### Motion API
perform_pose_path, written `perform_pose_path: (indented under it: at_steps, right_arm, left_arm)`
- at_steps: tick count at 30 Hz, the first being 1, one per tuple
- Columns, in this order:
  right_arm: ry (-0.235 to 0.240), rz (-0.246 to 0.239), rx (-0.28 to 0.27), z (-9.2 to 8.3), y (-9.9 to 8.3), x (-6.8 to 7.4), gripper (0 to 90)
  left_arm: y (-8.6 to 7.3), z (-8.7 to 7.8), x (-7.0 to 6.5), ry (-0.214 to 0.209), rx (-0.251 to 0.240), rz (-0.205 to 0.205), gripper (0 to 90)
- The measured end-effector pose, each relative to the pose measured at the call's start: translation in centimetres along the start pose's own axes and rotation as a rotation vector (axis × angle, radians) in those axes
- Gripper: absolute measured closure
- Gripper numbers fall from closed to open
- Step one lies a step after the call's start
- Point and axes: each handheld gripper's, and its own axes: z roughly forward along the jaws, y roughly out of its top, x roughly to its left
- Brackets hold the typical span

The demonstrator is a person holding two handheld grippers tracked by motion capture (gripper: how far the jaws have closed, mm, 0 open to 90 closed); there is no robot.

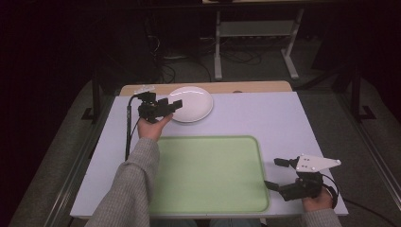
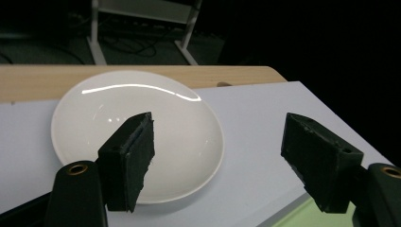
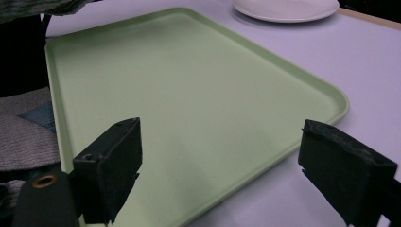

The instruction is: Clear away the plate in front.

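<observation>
A white round plate (image 1: 194,106) lies empty at the far middle of the table. My left gripper (image 1: 172,107) hovers at the plate's left rim, open, with nothing between its jaws. In the left gripper view the plate (image 2: 179,142) lies under and between the spread jaws of the left gripper (image 2: 218,125). A light green tray (image 1: 208,172) lies empty at the near middle. My right gripper (image 1: 277,173) stands open just off the tray's right edge. In the right gripper view the tray (image 3: 189,94) stretches ahead of the right gripper (image 3: 221,130), and the plate (image 3: 286,9) shows far off.
The table (image 1: 265,118) has a pale lavender top with a wooden strip (image 1: 246,87) along its far edge. A black cable (image 1: 127,132) trails along the table's left side. A grey-sleeved forearm (image 1: 135,184) crosses the tray's left edge. Frame legs stand on the floor beyond.
</observation>
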Motion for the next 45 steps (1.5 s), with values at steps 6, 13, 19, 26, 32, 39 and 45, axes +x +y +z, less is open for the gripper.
perform_pose_path:
  at_steps: [6,13,19,26,32,39,45]
  right_arm:
    - [0.002,-0.002,-0.003,0.0,0.1,0.0,13.6]
    - [0.003,-0.004,-0.001,0.0,0.0,-0.1,13.6]
    - [0.005,-0.004,-0.003,0.0,0.0,-0.2,13.6]
    - [0.001,0.002,-0.004,0.0,-0.1,-0.4,13.6]
    - [-0.002,-0.005,0.000,0.1,-0.1,-0.4,13.6]
    - [0.000,-0.001,-0.015,-0.1,-0.1,-0.4,13.6]
    - [-0.003,-0.003,-0.021,-0.2,-0.1,-0.4,13.6]
  left_arm:
    - [-0.7,1.4,1.9,0.050,0.075,-0.145,30.0]
    - [-2.0,2.8,4.5,0.034,0.129,-0.458,29.9]
    - [-2.7,3.8,6.1,0.068,0.128,-0.595,30.8]
    - [-3.4,4.6,7.0,0.106,0.142,-0.665,30.1]
    - [-3.9,5.2,7.6,0.130,0.146,-0.712,34.0]
    - [-4.1,6.4,7.4,0.113,0.122,-0.775,33.7]
    - [-4.1,7.2,7.0,0.104,0.094,-0.839,31.6]
